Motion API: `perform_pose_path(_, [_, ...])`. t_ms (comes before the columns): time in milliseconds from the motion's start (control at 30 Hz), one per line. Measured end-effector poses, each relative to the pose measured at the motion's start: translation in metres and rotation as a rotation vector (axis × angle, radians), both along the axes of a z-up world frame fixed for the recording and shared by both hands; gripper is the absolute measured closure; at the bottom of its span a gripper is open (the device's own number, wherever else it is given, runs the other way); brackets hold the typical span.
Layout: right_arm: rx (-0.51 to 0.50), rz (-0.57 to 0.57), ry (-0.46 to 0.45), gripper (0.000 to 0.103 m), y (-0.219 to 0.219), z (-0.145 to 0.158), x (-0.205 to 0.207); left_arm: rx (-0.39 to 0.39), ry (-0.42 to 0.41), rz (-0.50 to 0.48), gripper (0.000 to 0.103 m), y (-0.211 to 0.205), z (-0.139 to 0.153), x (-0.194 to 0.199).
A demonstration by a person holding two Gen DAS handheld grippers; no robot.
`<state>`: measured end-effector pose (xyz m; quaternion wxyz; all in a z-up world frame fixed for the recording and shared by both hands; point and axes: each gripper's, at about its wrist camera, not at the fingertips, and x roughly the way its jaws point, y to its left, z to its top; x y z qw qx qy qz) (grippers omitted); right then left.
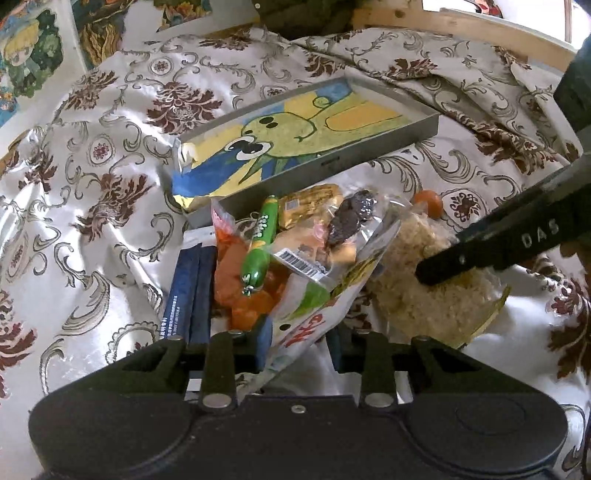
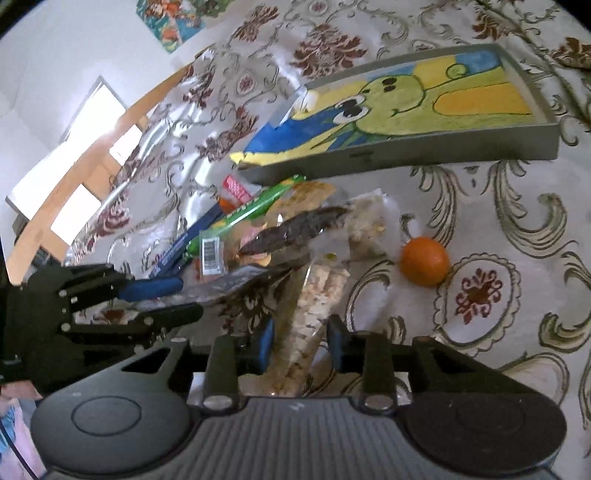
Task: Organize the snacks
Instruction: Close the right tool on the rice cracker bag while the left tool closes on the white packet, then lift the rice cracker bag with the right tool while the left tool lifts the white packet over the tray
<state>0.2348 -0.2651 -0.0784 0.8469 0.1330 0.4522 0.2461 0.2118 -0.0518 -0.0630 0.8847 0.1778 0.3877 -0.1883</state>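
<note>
A pile of wrapped snacks lies in front of a grey tray (image 1: 384, 146) with a cartoon picture inside. My left gripper (image 1: 295, 332) is shut on a clear snack bag with red print (image 1: 325, 295); a green sausage stick (image 1: 260, 243) and dark dried fruit (image 1: 349, 218) lie on the pile. My right gripper (image 2: 299, 339) is shut on a clear bag of pale rice crackers (image 2: 314, 299), which also shows in the left view (image 1: 424, 266). An orange (image 2: 424, 261) sits loose to the right. The tray (image 2: 461, 142) holds no snacks.
Everything lies on a rumpled white floral cloth (image 1: 110, 206). A wooden frame (image 1: 461, 27) runs behind the tray. A blue flat packet (image 1: 192, 288) lies at the pile's left. The left gripper shows in the right view (image 2: 155, 299).
</note>
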Motion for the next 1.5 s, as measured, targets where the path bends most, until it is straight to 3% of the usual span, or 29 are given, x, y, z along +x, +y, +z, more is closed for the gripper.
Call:
perform_pose_path(167, [-0.004, 0.013, 0.023, 0.064, 0.004, -0.006, 0.0, 0.045, 0.04, -0.032, 0.072, -0.005, -0.01, 0.0])
perform_pose_path(500, [-0.021, 0.015, -0.019, 0.075, 0.005, 0.006, -0.012, 0.006, -0.002, -0.045, 0.077, -0.005, -0.003, -0.009])
perform_pose_path(800, [-0.003, -0.043, -0.061, 0.084, -0.016, 0.023, -0.026, -0.111, -0.054, -0.07, 0.082, -0.005, 0.012, -0.029])
perform_pose_path(967, [-0.037, -0.089, -0.106, 0.084, -0.026, 0.031, -0.027, -0.264, -0.059, -0.033, 0.093, 0.006, 0.023, -0.033])
perform_pose_path(1300, [0.021, -0.136, -0.209, 0.084, -0.044, 0.052, -0.032, -0.434, -0.073, -0.019, 0.093, 0.017, 0.031, -0.034])
perform_pose_path(1500, [0.073, -0.205, -0.306, 0.084, -0.056, 0.063, -0.035, -0.521, -0.135, -0.008, 0.093, 0.022, 0.039, -0.033])
